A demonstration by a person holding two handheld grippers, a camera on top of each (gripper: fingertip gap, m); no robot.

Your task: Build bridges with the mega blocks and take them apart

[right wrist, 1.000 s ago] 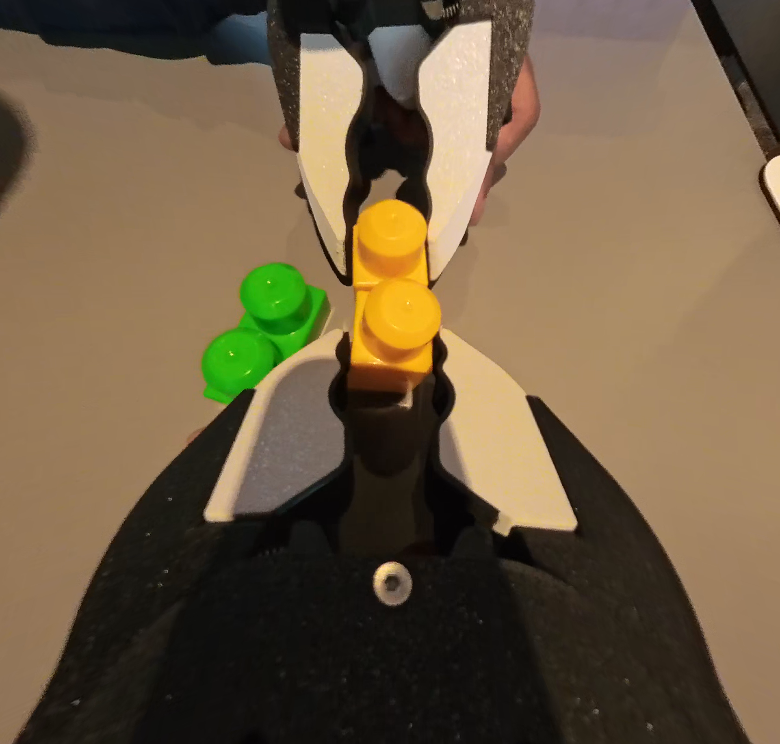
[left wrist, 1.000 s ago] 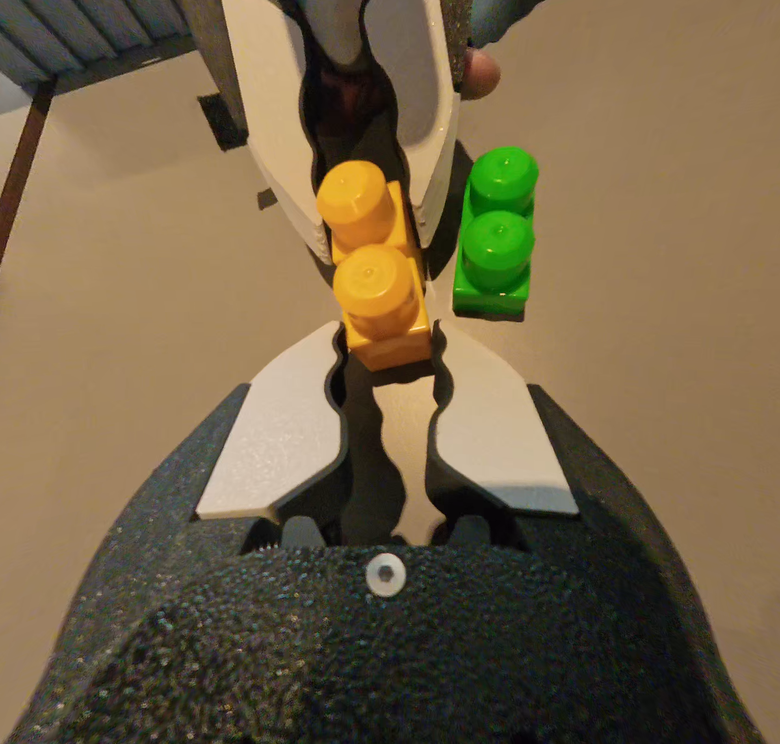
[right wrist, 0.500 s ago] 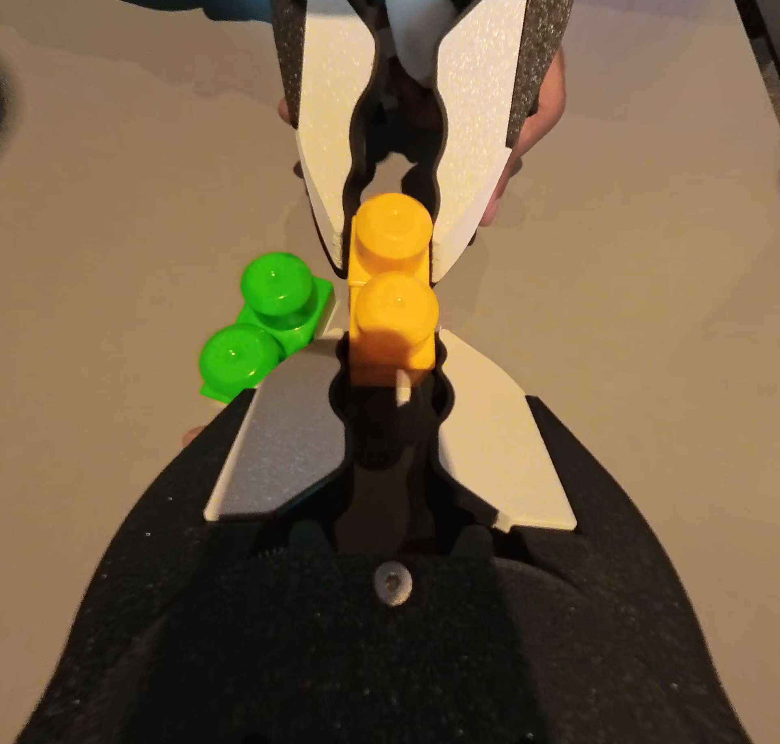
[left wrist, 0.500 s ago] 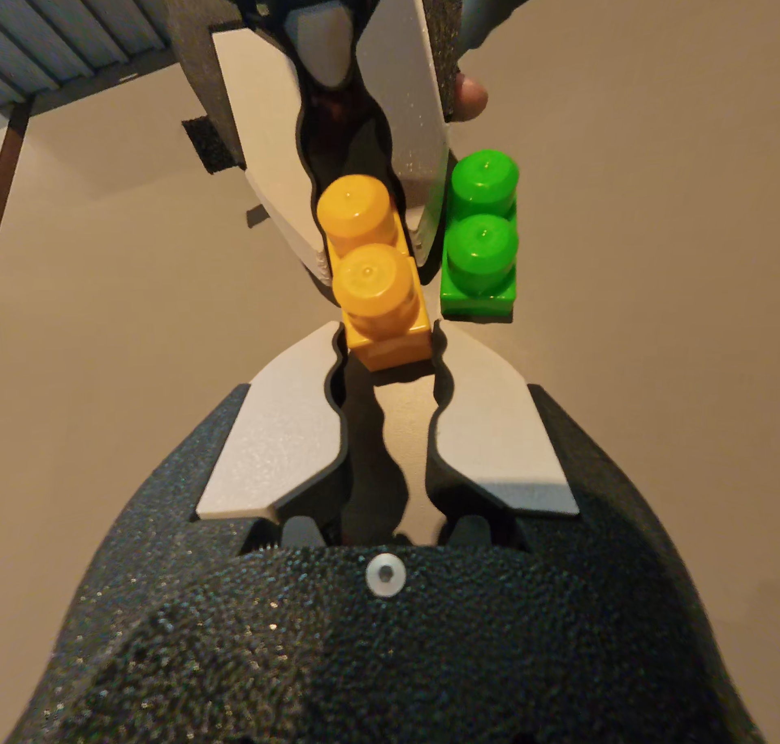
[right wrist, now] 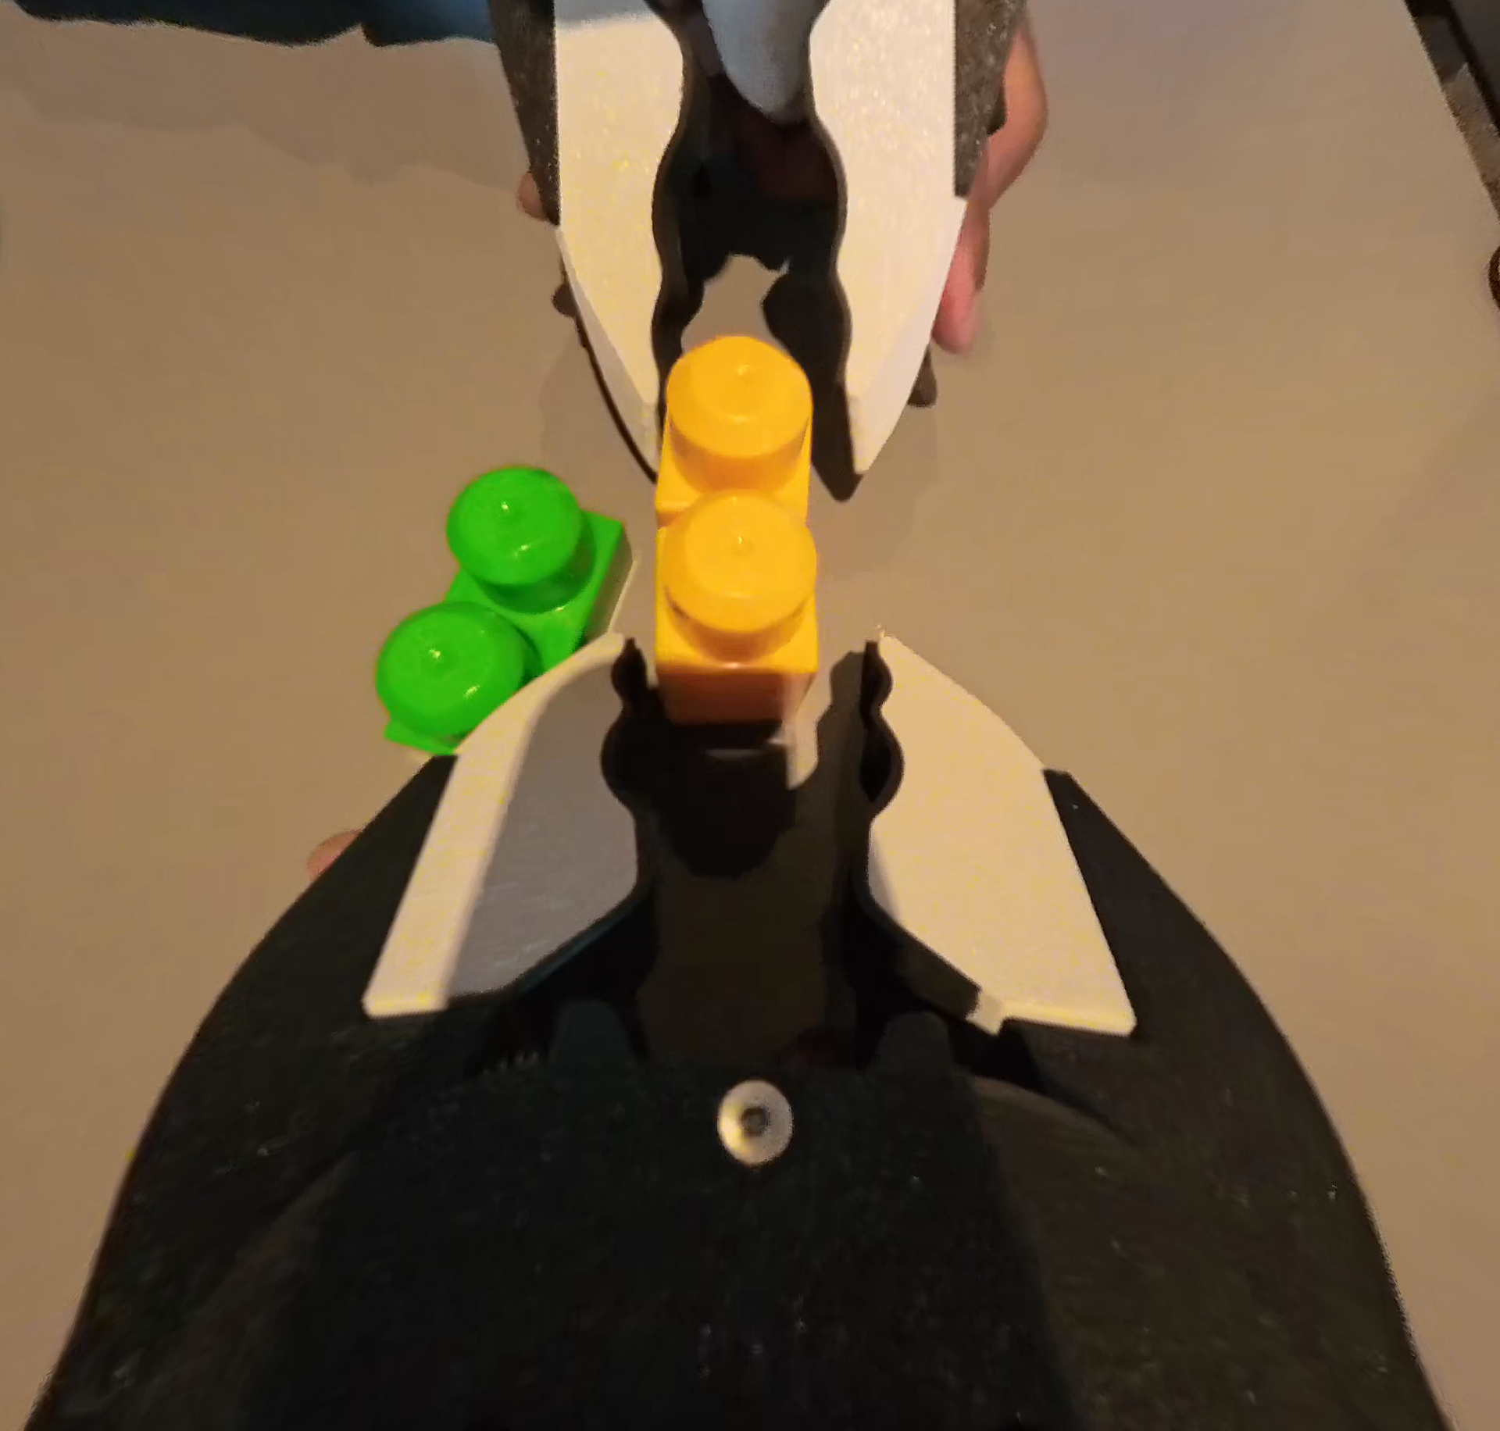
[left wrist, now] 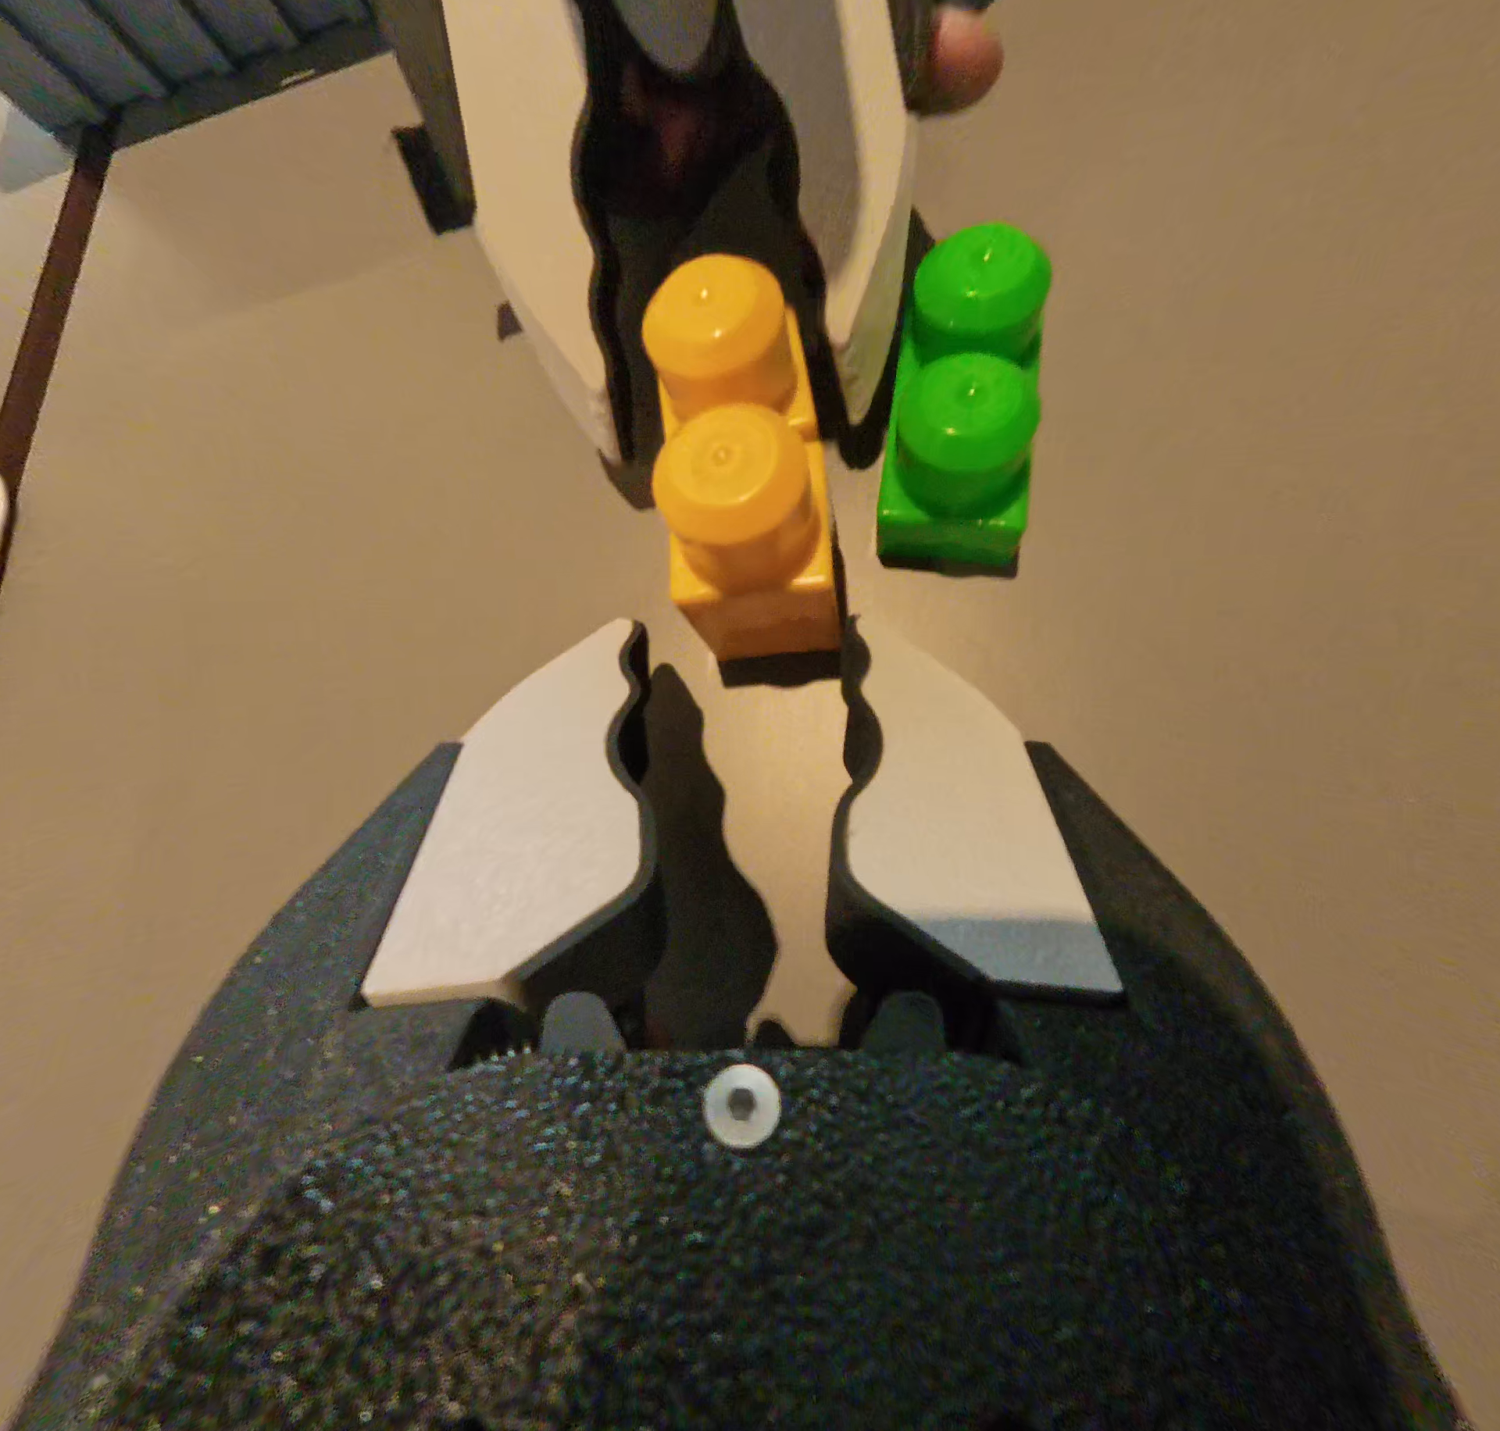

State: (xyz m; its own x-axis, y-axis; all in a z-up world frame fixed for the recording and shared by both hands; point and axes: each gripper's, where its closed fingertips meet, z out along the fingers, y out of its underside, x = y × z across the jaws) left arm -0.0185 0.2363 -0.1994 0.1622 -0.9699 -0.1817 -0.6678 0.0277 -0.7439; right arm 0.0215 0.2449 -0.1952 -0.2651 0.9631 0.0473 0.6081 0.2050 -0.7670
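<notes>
**Mega blocks: orange one sits between two parted hand-held grippers**

The orange block (left wrist: 743,459) stands on the bench (left wrist: 284,499), with the green block (left wrist: 962,410) just beside it. The left hand-held gripper (left wrist: 743,633) is spread at the orange block's near end, its fingertips beside the corners, gripping nothing. The right hand-held gripper (right wrist: 751,649) is likewise parted around the opposite end. The likely risks: either one closing off-centre could twist the orange block, or a finger could nudge the green block.

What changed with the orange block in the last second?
The right tool opened and let go of the orange block; the left tool eased back slightly, apparently loose too. The green block stayed beside it on the table.
</notes>
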